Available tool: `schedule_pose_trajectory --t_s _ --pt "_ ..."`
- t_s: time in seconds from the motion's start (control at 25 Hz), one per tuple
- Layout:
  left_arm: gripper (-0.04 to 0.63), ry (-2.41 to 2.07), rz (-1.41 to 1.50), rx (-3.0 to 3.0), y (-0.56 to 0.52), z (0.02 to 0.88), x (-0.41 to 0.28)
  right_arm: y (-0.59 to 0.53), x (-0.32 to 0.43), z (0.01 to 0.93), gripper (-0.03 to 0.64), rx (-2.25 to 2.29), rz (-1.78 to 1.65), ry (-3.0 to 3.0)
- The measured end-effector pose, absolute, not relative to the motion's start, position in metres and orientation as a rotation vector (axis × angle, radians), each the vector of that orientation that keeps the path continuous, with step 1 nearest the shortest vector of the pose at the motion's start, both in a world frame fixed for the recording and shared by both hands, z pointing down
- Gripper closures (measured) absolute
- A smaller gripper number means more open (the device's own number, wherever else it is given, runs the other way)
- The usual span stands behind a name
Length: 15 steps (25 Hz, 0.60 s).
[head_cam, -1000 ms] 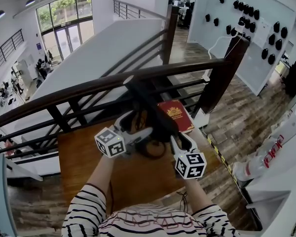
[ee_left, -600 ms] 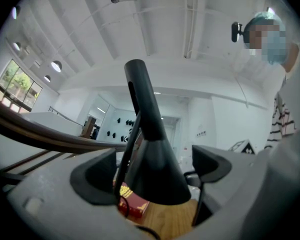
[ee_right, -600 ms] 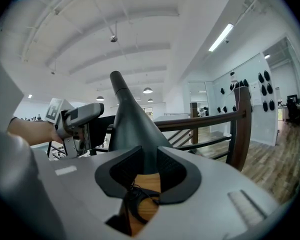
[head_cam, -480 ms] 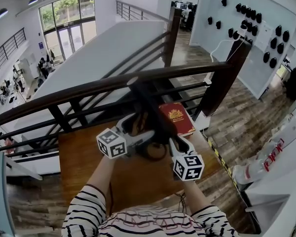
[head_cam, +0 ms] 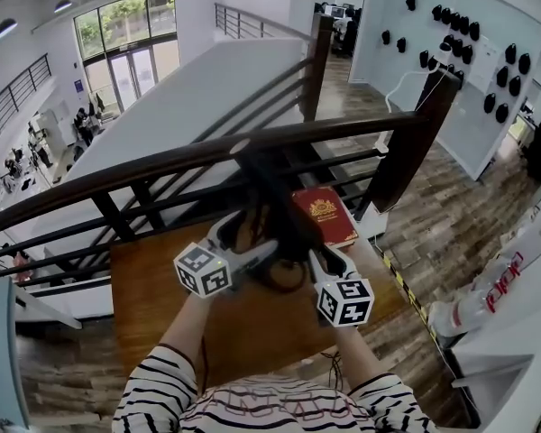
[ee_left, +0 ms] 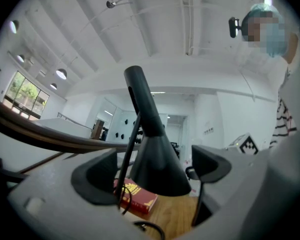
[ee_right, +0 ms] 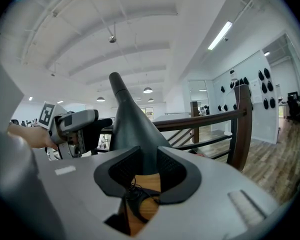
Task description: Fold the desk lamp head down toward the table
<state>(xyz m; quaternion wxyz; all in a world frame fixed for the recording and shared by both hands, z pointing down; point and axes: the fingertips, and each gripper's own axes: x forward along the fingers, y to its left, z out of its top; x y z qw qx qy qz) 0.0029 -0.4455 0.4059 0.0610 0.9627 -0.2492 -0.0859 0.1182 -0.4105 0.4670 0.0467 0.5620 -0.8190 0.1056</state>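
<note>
A black desk lamp [head_cam: 275,206] stands on the wooden table [head_cam: 162,287], its arm slanting up toward the railing. In the left gripper view its dark cone [ee_left: 155,154] sits between the wide-apart jaws of my left gripper [ee_left: 152,176], with a gap on each side, so that gripper [head_cam: 252,237] is open. From the right, my right gripper [head_cam: 320,253] holds the lamp. In the right gripper view the cone [ee_right: 132,129] fills the space between the pads [ee_right: 171,171], and the jaws are opening slightly.
A red book [head_cam: 323,216] lies on the table behind the lamp. The lamp's black cable [ee_right: 135,199] coils on the wood under the jaws. A dark wooden railing [head_cam: 162,165] runs along the table's far edge, with a drop to a lower floor beyond it.
My left gripper has tilted and dipped a little beside the lamp. The right gripper and the lamp stay where they were.
</note>
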Motion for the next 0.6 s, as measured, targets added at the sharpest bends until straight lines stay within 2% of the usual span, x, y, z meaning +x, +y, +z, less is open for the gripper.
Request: schedule_pose_trajectory --t_s 0.6 --pt "0.200 -1.013 -0.162 2.874 -0.383 0.434 -0.010 -0.361 0.131 0.458 0.537 1.657 0.264 -2.596"
